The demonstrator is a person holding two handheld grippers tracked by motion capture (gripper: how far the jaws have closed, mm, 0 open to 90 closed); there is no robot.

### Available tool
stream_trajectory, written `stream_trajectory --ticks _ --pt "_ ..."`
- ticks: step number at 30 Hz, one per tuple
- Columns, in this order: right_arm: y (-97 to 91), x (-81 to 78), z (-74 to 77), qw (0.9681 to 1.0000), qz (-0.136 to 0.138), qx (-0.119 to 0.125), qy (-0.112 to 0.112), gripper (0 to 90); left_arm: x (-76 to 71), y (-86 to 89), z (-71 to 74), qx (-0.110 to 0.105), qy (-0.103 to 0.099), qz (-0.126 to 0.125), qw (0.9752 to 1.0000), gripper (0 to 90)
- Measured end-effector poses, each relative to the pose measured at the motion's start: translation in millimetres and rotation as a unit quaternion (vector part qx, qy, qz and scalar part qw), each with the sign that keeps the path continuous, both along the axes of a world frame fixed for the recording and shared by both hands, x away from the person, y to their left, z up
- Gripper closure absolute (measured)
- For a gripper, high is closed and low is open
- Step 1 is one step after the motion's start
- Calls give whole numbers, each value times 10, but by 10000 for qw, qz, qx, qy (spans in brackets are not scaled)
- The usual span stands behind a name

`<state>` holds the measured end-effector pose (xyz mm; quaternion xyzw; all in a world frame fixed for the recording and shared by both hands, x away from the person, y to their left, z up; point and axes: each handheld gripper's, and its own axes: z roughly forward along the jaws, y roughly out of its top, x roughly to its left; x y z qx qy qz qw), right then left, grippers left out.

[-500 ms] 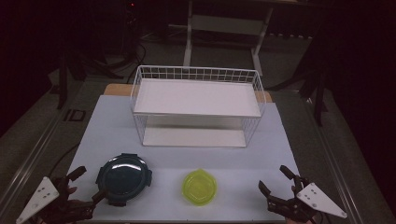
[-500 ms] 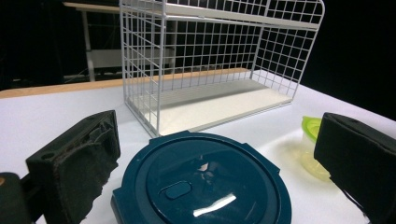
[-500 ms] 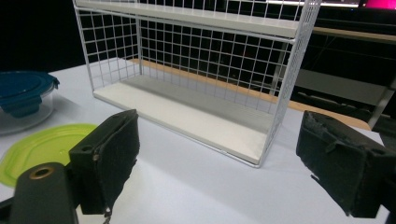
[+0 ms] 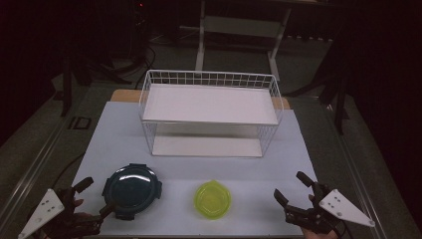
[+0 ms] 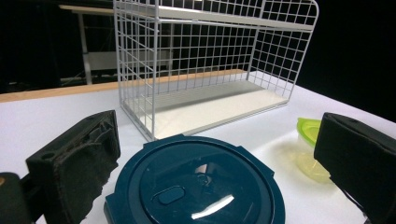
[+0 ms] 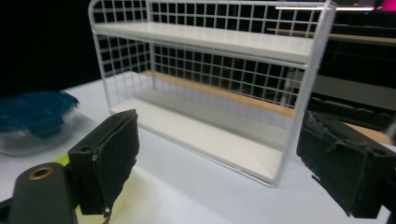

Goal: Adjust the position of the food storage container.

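The fingers (image 5: 74, 163) of the left gripper (image 4: 92, 199) stand wide apart and grasp nothing. Between them, in the left gripper view, lies the dark blue round lid of a container (image 5: 194, 186). The pads are not pressing on it; in the high view the nearer finger comes just beside the container's rim (image 4: 132, 186), but whether it touches cannot be told. The fingers (image 6: 105, 158) of the right gripper (image 4: 293, 191) are also released and hold nothing. In the right gripper view they frame the white wire shelf (image 6: 210, 88).

The blue container sits on the white worktop (image 4: 174, 164) near its front edge, on the left side. Beside it, near the middle of the front edge, stands a smaller yellow-green container (image 4: 212, 199) with its lid on. It is apart from the blue one and well apart from the right gripper. The wire shelf (image 4: 209, 112) stands farther back on the worktop, with two flat white levels, both bare.
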<state>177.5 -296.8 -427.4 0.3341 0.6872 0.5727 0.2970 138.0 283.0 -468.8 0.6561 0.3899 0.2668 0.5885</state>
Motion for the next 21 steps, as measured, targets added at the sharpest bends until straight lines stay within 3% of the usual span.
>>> stream_trajectory --ticks 5,11,17,21 --pt "50 79 73 9999 126 -34 93 128 0 -9 5 9 -7 -26 10000 0" --pt "244 217 137 9986 478 -128 180 142 2 -12 4 -22 6 -42 10000 0" --pt "433 338 156 9951 879 -197 397 239 1 -10 5 -19 1 -49 10000 0" --pt "547 397 145 9931 1056 -221 449 240 3 -12 3 -23 10 -60 10000 0"
